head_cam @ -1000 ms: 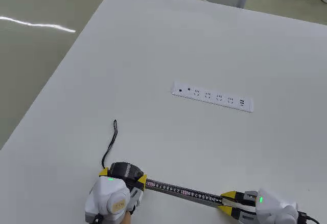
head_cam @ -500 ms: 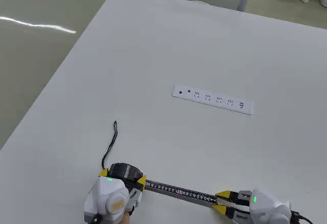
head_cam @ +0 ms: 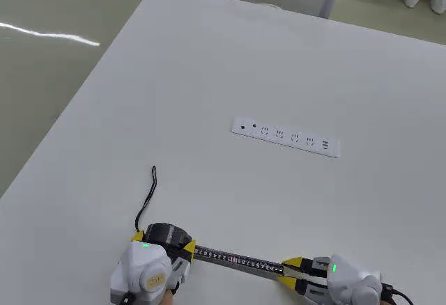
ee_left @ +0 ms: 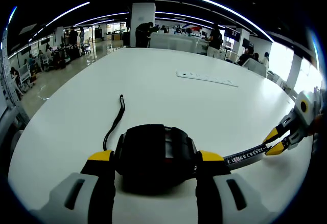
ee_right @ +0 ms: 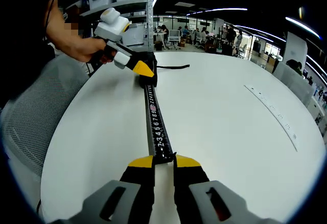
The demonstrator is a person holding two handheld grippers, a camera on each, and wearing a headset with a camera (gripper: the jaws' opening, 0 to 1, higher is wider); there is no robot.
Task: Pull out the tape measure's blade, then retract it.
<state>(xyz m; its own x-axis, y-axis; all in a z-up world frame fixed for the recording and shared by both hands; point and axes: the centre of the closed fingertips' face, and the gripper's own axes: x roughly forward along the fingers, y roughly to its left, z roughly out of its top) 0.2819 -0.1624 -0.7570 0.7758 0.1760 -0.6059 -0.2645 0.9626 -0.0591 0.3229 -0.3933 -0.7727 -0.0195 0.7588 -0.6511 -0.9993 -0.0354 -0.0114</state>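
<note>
Tape measure [ee_left: 155, 150] sits at the near edge of the tabletop [head_cam: 209, 75], on the left. Body is black, rounded and chunky, matte plastic by the look of it.

Left gripper [head_cam: 165, 241]: white shell, yellow-tipped fingers [ee_left: 100, 157] clenched on the body, one tip on each flank. Body fills the gap between them.

Blade [ee_right: 156, 124] is out, running flat along the tabletop from the body toward the right. It's a thin dark strip with pale printed digits and tick marks, and it looks straight, no visible kink or twist. The right gripper view reads 2, 3, 4 and upward, counting away from the free end.

Right gripper [ee_right: 164, 162]: same white and yellow build, fingers pinched nearly together on the blade's free end, so it's grasping the tip. The two grippers are well apart, with the exposed blade spanning between them.

A thin black wrist cord [head_cam: 146, 197] trails off the body's far side and lies loose on the tabletop in a shallow curve.

A long, flat white power strip [head_cam: 286, 137] with a row of sockets lies mid-table, well away from the tape.

Tabletop is plain white, smooth, slightly glossy, with rounded corners.
</note>
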